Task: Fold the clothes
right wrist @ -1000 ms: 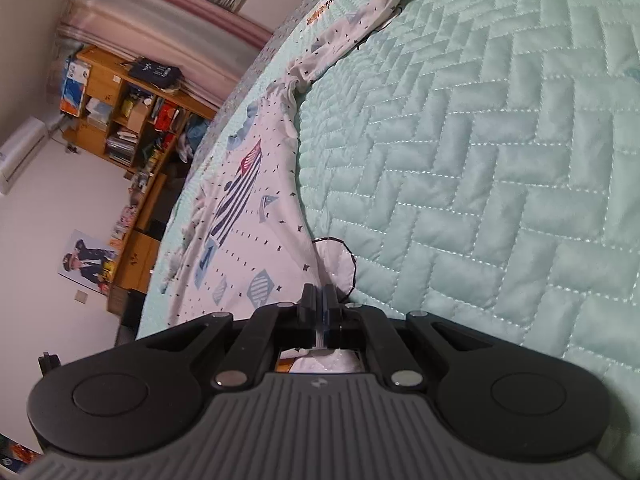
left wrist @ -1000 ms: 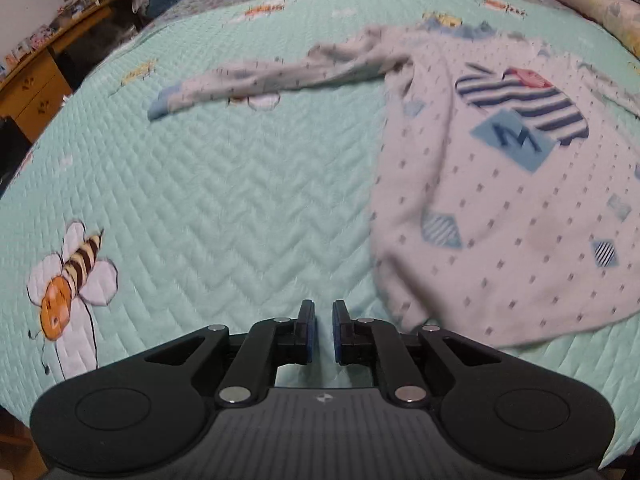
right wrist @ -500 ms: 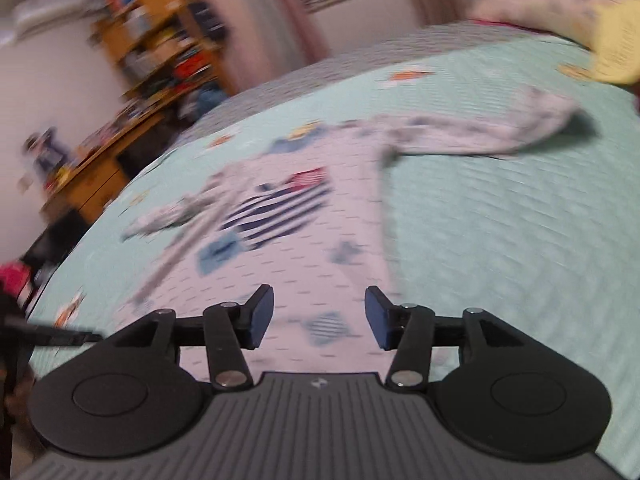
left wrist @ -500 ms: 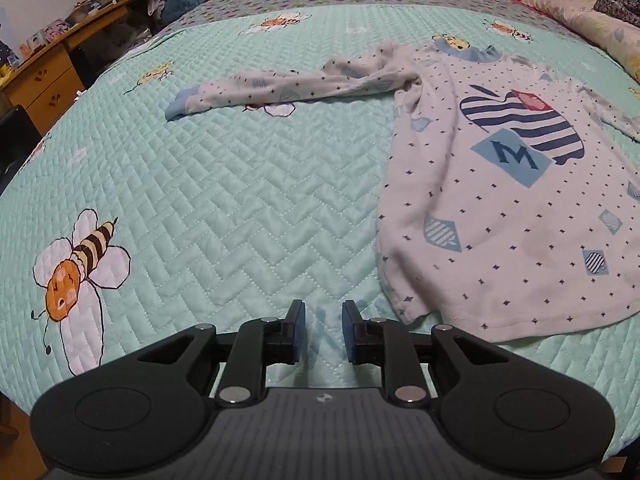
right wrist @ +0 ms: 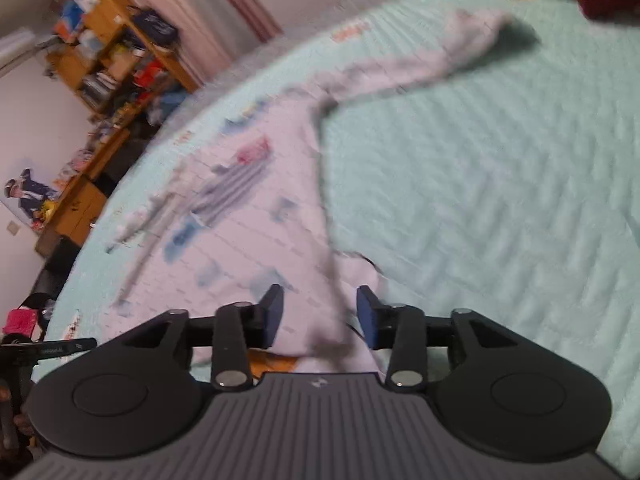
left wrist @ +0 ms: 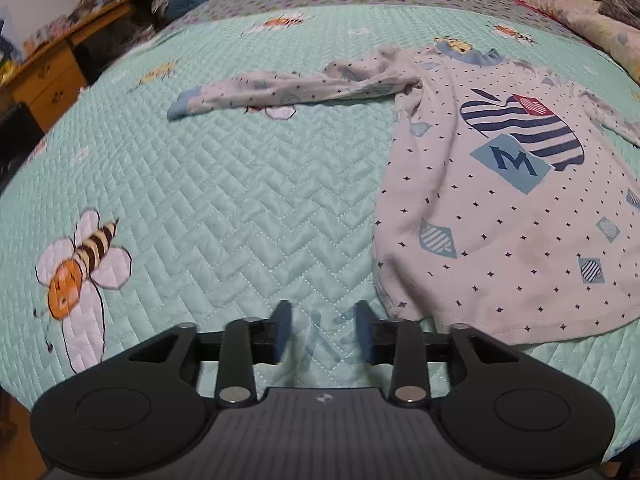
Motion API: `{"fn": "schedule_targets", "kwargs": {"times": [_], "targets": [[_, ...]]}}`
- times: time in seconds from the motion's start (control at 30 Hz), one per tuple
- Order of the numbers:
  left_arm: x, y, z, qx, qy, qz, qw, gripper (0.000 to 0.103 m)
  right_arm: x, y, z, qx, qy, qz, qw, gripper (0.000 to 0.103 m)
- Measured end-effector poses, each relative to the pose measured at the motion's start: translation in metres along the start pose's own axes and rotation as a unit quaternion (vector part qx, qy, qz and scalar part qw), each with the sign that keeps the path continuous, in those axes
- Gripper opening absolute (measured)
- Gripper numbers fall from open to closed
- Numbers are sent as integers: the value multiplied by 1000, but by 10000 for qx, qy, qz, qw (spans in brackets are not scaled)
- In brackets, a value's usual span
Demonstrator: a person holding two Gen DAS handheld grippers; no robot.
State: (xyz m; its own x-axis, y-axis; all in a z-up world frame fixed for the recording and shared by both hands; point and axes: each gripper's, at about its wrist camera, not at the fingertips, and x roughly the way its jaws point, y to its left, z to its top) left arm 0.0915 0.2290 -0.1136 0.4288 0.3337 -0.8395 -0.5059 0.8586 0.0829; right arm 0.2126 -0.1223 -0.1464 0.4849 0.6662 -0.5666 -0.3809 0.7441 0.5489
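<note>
while the shirt (left wrist: 500,216) lies flat, both grippers — left (left wrist: 323,332), right (right wrist: 320,316) — hover agape.

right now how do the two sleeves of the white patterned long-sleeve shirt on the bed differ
In the left wrist view, the shirt's nearer-to-desk sleeve stretches straight out sideways across the mint quilted bedspread, its blue cuff fully visible. The other sleeve angles down along the shirt's side and runs out of frame, cuff unseen there. In the blurred right wrist view that second sleeve extends away from the body. Both lie flat and unfolded, sharing the same dotted print.
</note>
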Motion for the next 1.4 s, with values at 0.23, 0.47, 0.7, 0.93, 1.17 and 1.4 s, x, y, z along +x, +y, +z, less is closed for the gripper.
{"fn": "schedule_targets", "kwargs": {"times": [0.23,0.47,0.7,0.93,1.17,1.4], "targets": [[2,52,-4,-1746,120,-1351,9753,63,24,-14,-11,201,264,122,9994,53],[10,67,-9,-2432,27,-2089,9472,64,18,-27,-18,555,25,416,9976,53],[27,45,-15,-2027,206,-2112,9560,44,11,-41,-25,906,-213,709,9931,54],[32,40,-14,-1812,159,-2053,9617,44,12,-42,-26,982,-255,740,9921,54],[37,27,-11,-1520,226,-1849,9707,15,14,-40,-27,867,-295,701,9933,55],[15,25,-7,-1013,-20,-1155,9881,6,15,-32,-25,617,-256,577,9961,56]]}}
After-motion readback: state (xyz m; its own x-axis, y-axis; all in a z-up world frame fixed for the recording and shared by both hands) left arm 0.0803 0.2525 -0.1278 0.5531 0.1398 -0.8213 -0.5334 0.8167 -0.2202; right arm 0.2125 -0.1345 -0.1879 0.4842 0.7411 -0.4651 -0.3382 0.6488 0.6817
